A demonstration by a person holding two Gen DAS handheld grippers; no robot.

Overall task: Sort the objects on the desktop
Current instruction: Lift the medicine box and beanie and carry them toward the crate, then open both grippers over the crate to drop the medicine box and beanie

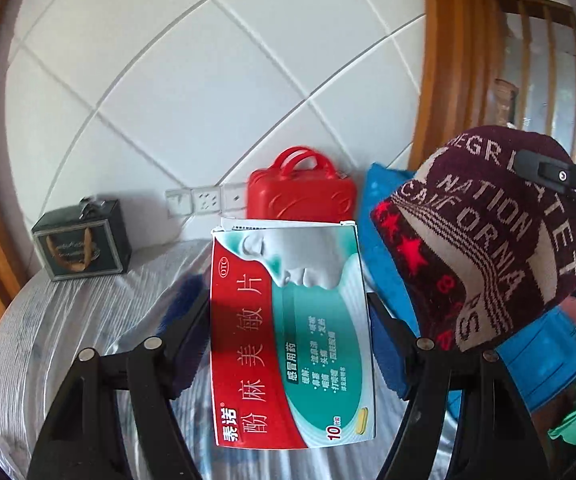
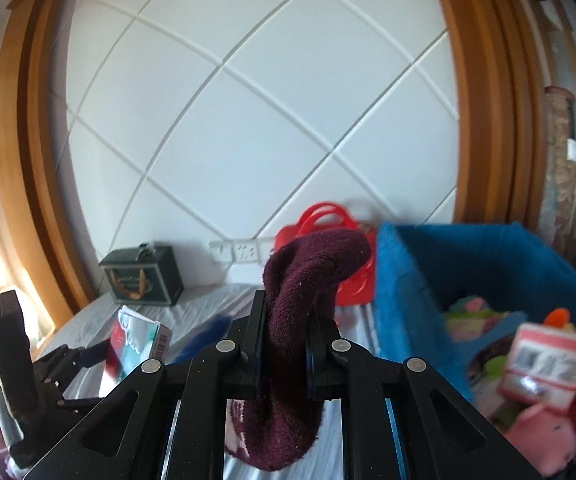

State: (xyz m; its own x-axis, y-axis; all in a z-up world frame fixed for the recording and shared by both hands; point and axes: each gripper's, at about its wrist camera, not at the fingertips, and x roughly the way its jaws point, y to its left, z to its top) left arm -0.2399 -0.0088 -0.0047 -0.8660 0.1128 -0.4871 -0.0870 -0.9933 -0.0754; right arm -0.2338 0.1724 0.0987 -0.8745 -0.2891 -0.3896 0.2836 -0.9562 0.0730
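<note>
A medicine box (image 1: 288, 332), red and teal with white lettering, stands upright between the blue pads of my left gripper (image 1: 288, 308), which is shut on its two sides and holds it above the table. The right wrist view shows the same box (image 2: 135, 344) and the left gripper (image 2: 87, 356) at the lower left. My right gripper (image 2: 285, 320) is shut on a maroon knit sock (image 2: 304, 292), whose end droops over the fingers. From the left wrist view the sock (image 1: 488, 240) shows white lettering and red stars, hanging at the right.
A blue fabric bin (image 2: 408, 280) on the right holds soft toys and a red-and-white box (image 2: 544, 364). A red plastic case (image 1: 300, 192) and a dark box (image 1: 83, 240) stand against the wall. A grey striped cloth (image 1: 87, 320) covers the table.
</note>
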